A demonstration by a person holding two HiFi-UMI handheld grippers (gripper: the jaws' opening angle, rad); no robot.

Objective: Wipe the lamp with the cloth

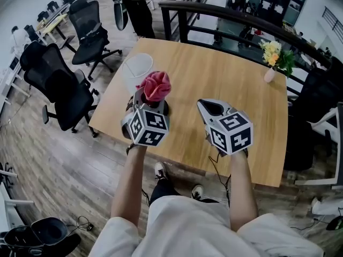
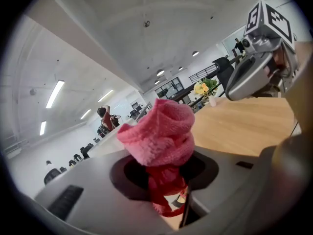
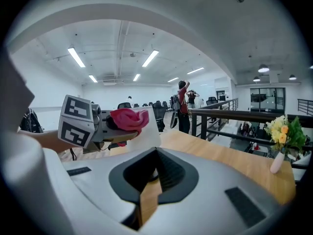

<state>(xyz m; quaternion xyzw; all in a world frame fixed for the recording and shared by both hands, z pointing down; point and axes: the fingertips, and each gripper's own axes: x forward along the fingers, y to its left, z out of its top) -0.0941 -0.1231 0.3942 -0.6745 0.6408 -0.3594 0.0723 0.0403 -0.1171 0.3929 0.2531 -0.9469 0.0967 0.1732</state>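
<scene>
left tongs [image 2: 165,182]: clenched on a crumpled pink terry cloth [image 2: 161,131]. the wad bulges out past the tips, so the soft face would meet the lamp first, my read.
right tongs [image 3: 149,180]: clamped together with nothing in them, only bare wood visible through the slit. parked beside the left, likely idle or ready to steady the lamp.
cloth position: up off the worktop, right in front of the lamp. touching or just short of it, can't tell from the head view.
lamp: white lamp with a frosted cone shade [image 1: 137,68], standing near the left edge of the light wooden worktop [image 1: 230,74]. wipe looks not yet begun.
hidden: lamp stem and base sit behind the left tongs and cloth. the left gripper view doesn't show the lamp clearly.
around: small vase of yellow flowers [image 1: 272,58] at the far right edge, well apart. black office chairs [image 1: 61,87] on the floor to the left.
cut off: the operator's lap hides the near edge of the worktop.
</scene>
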